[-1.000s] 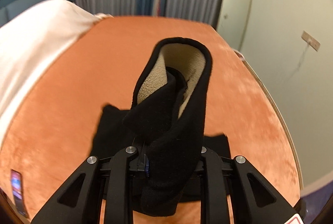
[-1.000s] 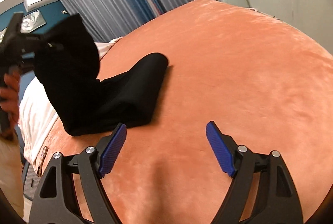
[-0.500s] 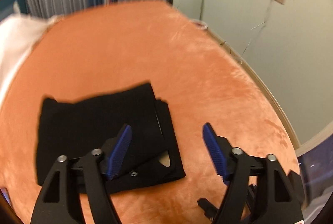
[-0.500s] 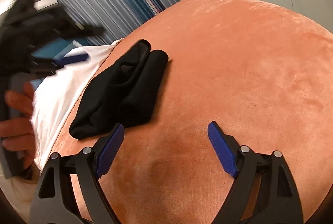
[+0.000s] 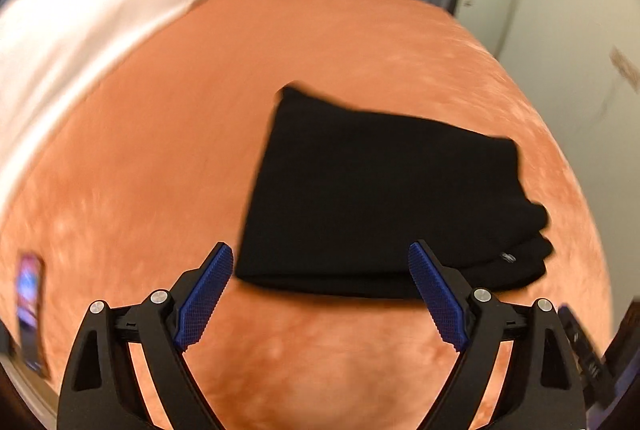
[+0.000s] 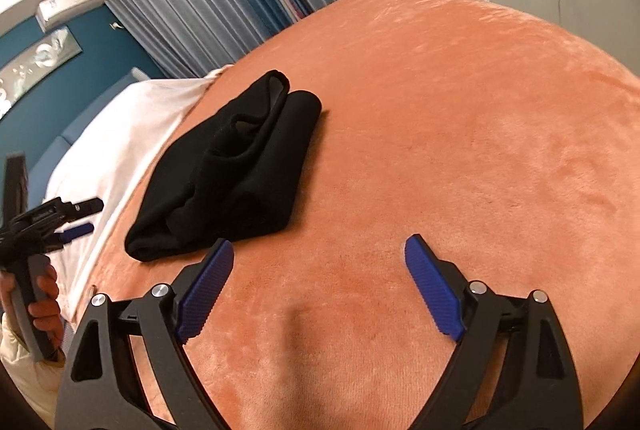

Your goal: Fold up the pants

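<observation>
Now the black fleece pants [image 5: 384, 198] lie as a compact folded bundle on the orange plush bed cover [image 6: 460, 134], toward the edge where the white sheet [image 6: 132, 134] shows, and nothing grips them. That placement reads as a finished fold set down to rest, layers stacked on each other, though the end seen from the right wrist view looks a little rumpled. The left tool [image 5: 320, 294] hovers just short of the bundle's near edge, tilted steeply down at it; its jaws have just been opening and stand spread with nothing between them. The right tool [image 6: 320, 290] is held lower-angled over bare cover, well apart from the pants, its jaws likewise just opened wide and empty. A hand [image 6: 42, 294] grips the left tool's handle beside the bed.
</observation>
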